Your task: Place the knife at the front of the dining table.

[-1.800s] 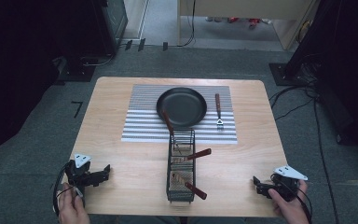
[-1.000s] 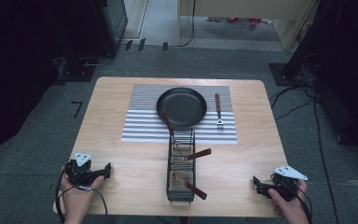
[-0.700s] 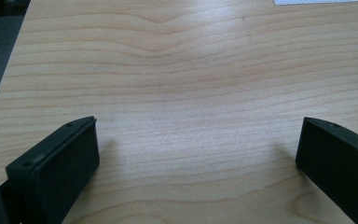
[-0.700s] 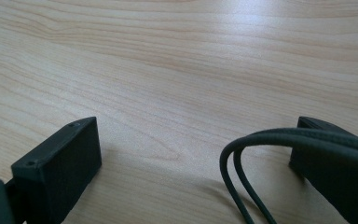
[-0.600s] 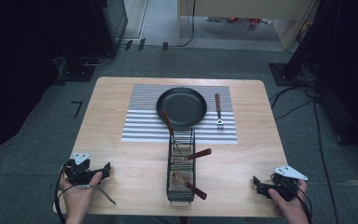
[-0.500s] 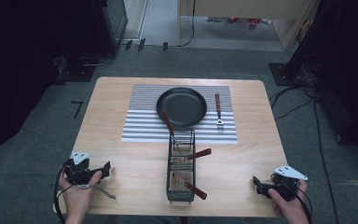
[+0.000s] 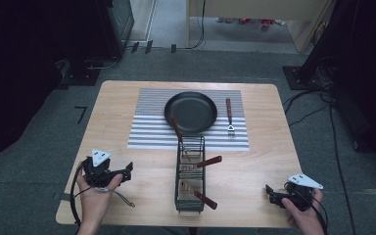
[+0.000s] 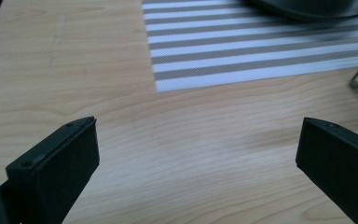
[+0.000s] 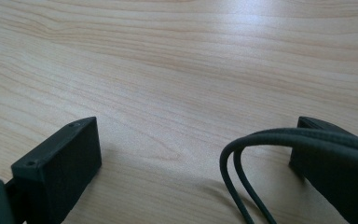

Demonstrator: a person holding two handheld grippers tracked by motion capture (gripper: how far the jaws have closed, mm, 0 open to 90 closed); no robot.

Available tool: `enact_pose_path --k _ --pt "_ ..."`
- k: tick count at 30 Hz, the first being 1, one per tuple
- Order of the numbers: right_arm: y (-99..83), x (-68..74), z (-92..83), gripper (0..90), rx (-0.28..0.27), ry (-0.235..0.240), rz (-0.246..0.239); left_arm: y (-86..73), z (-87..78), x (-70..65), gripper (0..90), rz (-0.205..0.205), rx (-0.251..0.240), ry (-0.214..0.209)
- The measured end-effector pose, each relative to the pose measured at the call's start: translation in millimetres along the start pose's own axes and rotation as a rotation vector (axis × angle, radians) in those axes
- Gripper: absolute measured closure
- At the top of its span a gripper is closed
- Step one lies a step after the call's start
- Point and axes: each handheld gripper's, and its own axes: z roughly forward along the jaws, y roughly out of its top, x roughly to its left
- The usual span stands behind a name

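Over on the left, the left gripper (image 7: 122,172) sits low at the near-left corner of the pale wooden table (image 7: 117,105), held in the person's left hand (image 7: 95,196), its jaws spread wide with nothing but bare wood between them, and in the left gripper view that gap looks straight across the grain toward the grey-and-white striped placemat (image 8: 261,51). Moving along, the placemat lies flat in the far middle of the table, and on it rests the round black frying pan (image 7: 191,111), its brown handle pointing back toward the person. Just in front of the mat stands the tall black wire utensil rack (image 7: 191,178), near the table's front edge, with two brown wooden handles poking out to its right side, one near the middle (image 7: 209,161) and one lower down (image 7: 205,199). To the right of the pan, a fork with a brown handle (image 7: 229,116) lies on the mat, tines toward the person. And far right, the right gripper (image 7: 273,198) rests at the near-right corner in the right hand (image 7: 307,218), well apart from the rack, jaws wide and empty, its own dark cable (image 9: 279,158) looping across the gap.
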Motion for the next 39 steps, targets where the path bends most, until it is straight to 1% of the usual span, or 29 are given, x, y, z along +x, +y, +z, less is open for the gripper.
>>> enact_pose_path --k 1,3,4,7,13,15,18,22,23,24,25,27,28,29,30,31,32,33,35,36,37,38,39 --pt "0.0 0.0 0.0 1.4 0.000 0.000 0.000 2.8 0.4 -4.2 0.0 0.005 -0.002 -0.008" --pt "0.0 0.0 0.0 1.4 0.000 0.000 0.000 6.2 1.6 -9.7 0.0 0.009 -0.005 -0.017" --pt "0.0 0.0 0.0 1.4 0.000 0.000 0.000 6.2 1.6 -9.7 0.0 0.009 -0.005 -0.017" --pt "0.0 0.0 0.0 1.4 0.000 0.000 0.000 13.8 4.2 -19.3 0.0 0.020 -0.008 -0.033" --pt "0.0 0.0 0.0 1.4 0.000 0.000 0.000 21.3 5.4 -27.4 0.0 0.026 -0.018 -0.056" --pt "0.0 0.0 0.0 1.4 0.000 0.000 0.000 26.0 5.3 -32.0 0.0 0.027 -0.029 -0.074" --pt "0.0 0.0 0.0 1.4 0.000 0.000 0.001 30.6 5.3 -36.5 0.0 0.023 -0.045 -0.090" --pt "0.0 0.0 0.0 1.4 0.000 0.000 0.001 38.1 5.8 -44.9 0.3 0.032 -0.059 -0.115" --pt "0.0 0.0 0.0 1.4 0.000 0.000 0.001 38.1 5.8 -44.9 2.6 0.032 -0.059 -0.115" --pt "0.0 0.0 0.0 1.4 0.000 0.000 0.001 40.6 5.8 -48.1 2.6 0.033 -0.068 -0.123" --pt "0.0 0.0 0.0 1.4 0.000 0.000 0.000 45.2 5.8 -53.5 5.9 0.029 -0.081 -0.144" --pt "0.0 0.0 0.0 1.4 0.000 0.000 0.000 49.3 5.9 -57.9 7.1 0.024 -0.096 -0.169" --pt "0.0 0.0 0.0 1.4 0.000 0.000 0.000 49.3 5.9 -57.9 8.0 0.024 -0.096 -0.169" --pt "0.0 0.0 0.0 1.4 -0.001 0.000 0.000 52.3 6.4 -61.0 8.0 0.025 -0.100 -0.181" --pt "0.0 -0.1 0.0 1.4 0.000 0.000 -0.001 56.8 6.8 -65.0 13.1 0.020 -0.110 -0.208" --pt "-0.1 -0.1 0.1 1.4 -0.001 0.001 0.000 58.4 6.9 -66.3 16.0 0.018 -0.114 -0.222" --pt "-0.1 -0.1 0.1 1.4 -0.001 0.001 0.000 58.4 6.9 -66.3 16.3 0.018 -0.114 -0.222" --pt "-0.1 -0.1 0.1 1.4 -0.001 0.001 0.000 61.9 7.2 -70.5 20.5 0.031 -0.118 -0.266" --pt "-0.1 -0.1 0.1 1.4 -0.001 0.001 0.000 64.8 7.6 -76.8 28.9 0.046 -0.128 -0.312" --pt "-0.1 -0.1 0.1 1.4 -0.001 0.001 0.000 65.8 7.9 -79.1 31.5 0.052 -0.128 -0.324" --pt "-0.1 -0.1 0.1 1.4 -0.001 0.001 0.000 65.8 7.9 -79.1 34.4 0.052 -0.128 -0.324" --pt "-0.1 -0.1 0.1 1.4 -0.001 0.000 0.000 68.8 9.1 -85.4 37.3 0.063 -0.133 -0.347" --pt "-0.1 -0.1 0.1 1.4 -0.001 0.000 0.000 70.7 9.8 -88.3 39.1 0.067 -0.135 -0.352"
